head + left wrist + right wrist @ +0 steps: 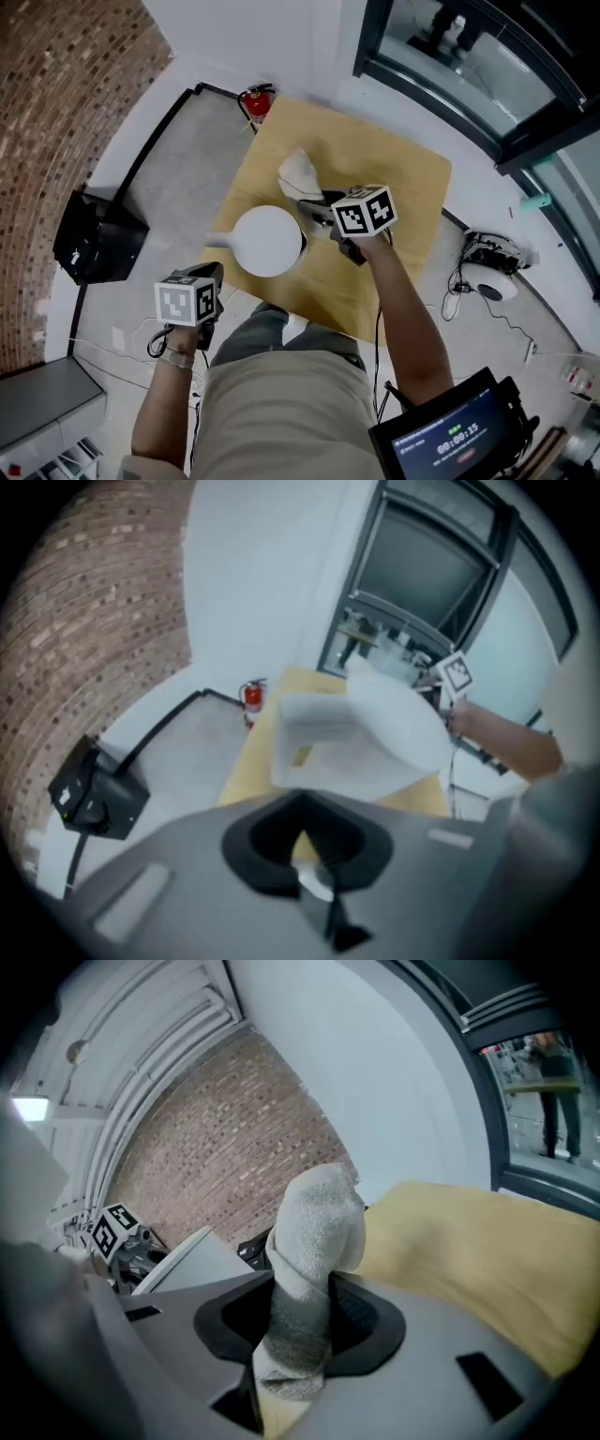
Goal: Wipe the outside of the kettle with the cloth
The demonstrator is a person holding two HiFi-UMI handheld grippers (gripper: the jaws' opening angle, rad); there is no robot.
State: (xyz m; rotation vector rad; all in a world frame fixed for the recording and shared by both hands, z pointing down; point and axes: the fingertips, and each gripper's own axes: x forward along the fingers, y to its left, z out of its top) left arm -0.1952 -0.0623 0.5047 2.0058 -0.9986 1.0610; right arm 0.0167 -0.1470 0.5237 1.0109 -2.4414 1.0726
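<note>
Box (98, 246): black, on the floor at far left, by the brick wall.
Left tongs (214, 274): mine, pressed together with nothing between them, off the table's near edge, just left of the kettle and clear of it.
Kettle (267, 241): white, upright on my yellow table (403, 169) near its left edge, between my two tongs.
Cloth (300, 174): pale, bunched, poking out beyond the kettle's far side; contact with the kettle I cannot tell.
Right tongs (319, 211): clamped on the cloth, just right of the kettle.
</note>
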